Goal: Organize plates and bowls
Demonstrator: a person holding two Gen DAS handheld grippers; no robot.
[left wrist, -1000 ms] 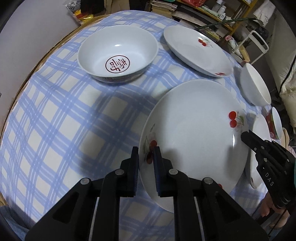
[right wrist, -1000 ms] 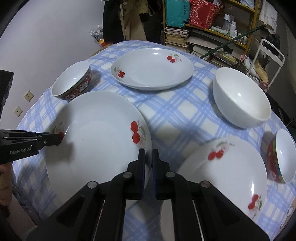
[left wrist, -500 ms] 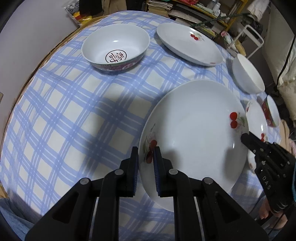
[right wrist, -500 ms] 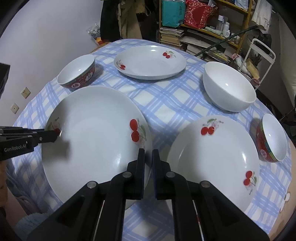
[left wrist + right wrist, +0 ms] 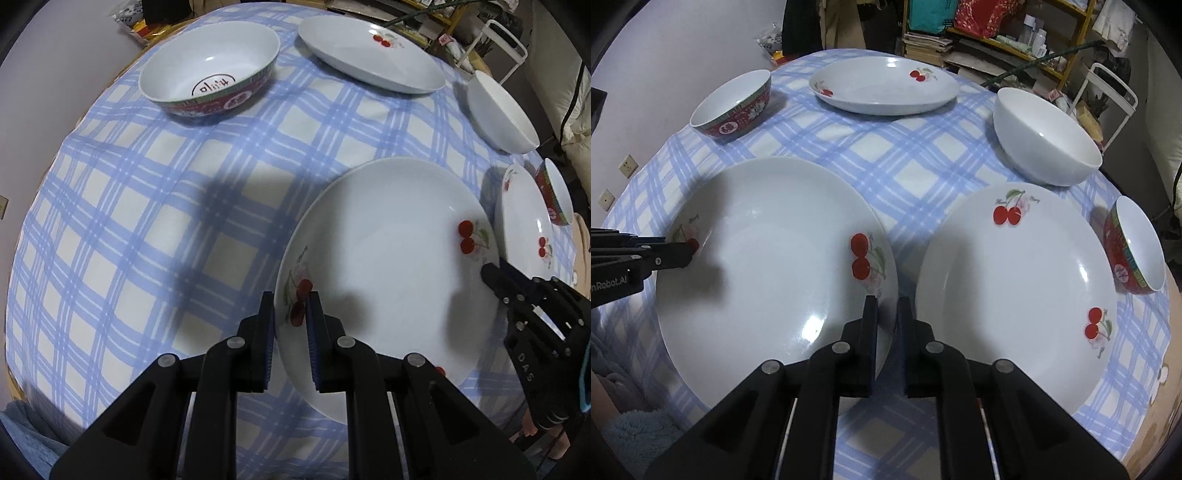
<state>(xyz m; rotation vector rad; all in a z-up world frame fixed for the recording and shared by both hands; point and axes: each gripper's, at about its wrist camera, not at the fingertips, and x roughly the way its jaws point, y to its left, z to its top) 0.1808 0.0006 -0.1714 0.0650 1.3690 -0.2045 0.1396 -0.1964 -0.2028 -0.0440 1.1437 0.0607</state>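
A large white cherry plate is held above the checked tablecloth by both grippers. My left gripper is shut on its left rim; it also shows in the right wrist view. My right gripper is shut on its right rim and shows in the left wrist view. A second cherry plate lies on the table just right of it. A third cherry plate lies at the far side.
A red-patterned bowl stands at the far left. A plain white bowl stands at the far right. A small red bowl sits at the right table edge. Cluttered shelves stand behind the table.
The held plate has risen with both grippers and moved back toward me; the table and other dishes look farther away. The second cherry plate is now fully in view beside it.
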